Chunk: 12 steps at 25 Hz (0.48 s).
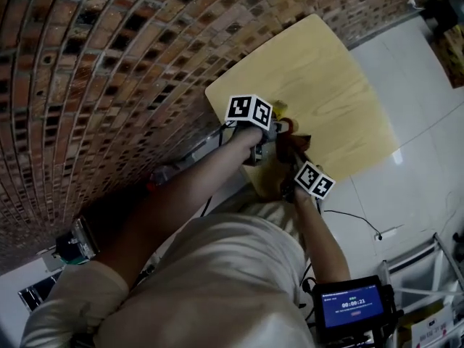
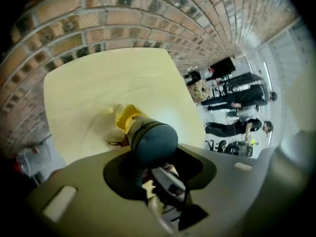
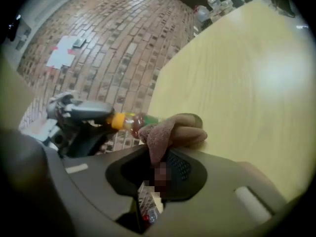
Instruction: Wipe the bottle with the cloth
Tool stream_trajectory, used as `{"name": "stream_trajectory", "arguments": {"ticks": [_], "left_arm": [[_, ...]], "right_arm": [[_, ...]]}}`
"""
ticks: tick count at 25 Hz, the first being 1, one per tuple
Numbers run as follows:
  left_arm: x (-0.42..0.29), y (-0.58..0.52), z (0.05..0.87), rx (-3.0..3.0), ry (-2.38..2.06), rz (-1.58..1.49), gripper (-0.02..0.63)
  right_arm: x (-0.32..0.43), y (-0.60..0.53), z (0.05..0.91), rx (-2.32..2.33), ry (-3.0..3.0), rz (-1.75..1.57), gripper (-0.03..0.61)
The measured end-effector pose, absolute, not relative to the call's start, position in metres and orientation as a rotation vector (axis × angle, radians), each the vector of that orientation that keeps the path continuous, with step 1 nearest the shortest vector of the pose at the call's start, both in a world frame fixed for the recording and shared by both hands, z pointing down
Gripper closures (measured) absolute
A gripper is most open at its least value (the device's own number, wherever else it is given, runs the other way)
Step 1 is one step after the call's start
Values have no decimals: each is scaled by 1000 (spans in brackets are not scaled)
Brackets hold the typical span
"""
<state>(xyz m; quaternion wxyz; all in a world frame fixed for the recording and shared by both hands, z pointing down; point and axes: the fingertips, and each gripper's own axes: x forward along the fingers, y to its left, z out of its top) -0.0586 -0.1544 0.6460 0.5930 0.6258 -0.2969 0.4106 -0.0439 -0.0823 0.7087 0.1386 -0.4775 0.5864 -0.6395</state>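
Note:
In the right gripper view a bottle [image 3: 140,120] with a yellow cap [image 3: 117,121], red contents and a green label is held level above the table edge. My left gripper [image 3: 106,115] is shut on its cap end. A brown cloth [image 3: 173,132] is bunched over the bottle's body, and my right gripper [image 3: 159,159] is shut on the cloth's tail. The left gripper view shows the yellow cap [image 2: 127,117] just past a dark rounded finger [image 2: 154,141]. In the head view both grippers meet at the near edge of the wooden table [image 1: 333,85], left gripper [image 1: 270,127] above right gripper [image 1: 296,167].
A brick wall [image 1: 109,64] runs along the table's left side. White tiled floor [image 1: 420,158] lies to the right, with a cable [image 1: 355,220] on it. A device with a lit screen [image 1: 353,307] sits at bottom right. People stand far off [image 2: 242,107].

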Motion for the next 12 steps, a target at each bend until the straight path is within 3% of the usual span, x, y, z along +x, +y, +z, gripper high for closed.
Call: {"name": "stream_trajectory", "arguments": {"ticks": [6,12], "left_arm": [[-57,-143,645,1704,-519,1301,449],[-53,-141,648,1796,-454,1427,456]], "right_arm": [[30,-87,671,-1334,2108,-1567,511],[13,-144,661,-1029,2562,-1466,511]]}}
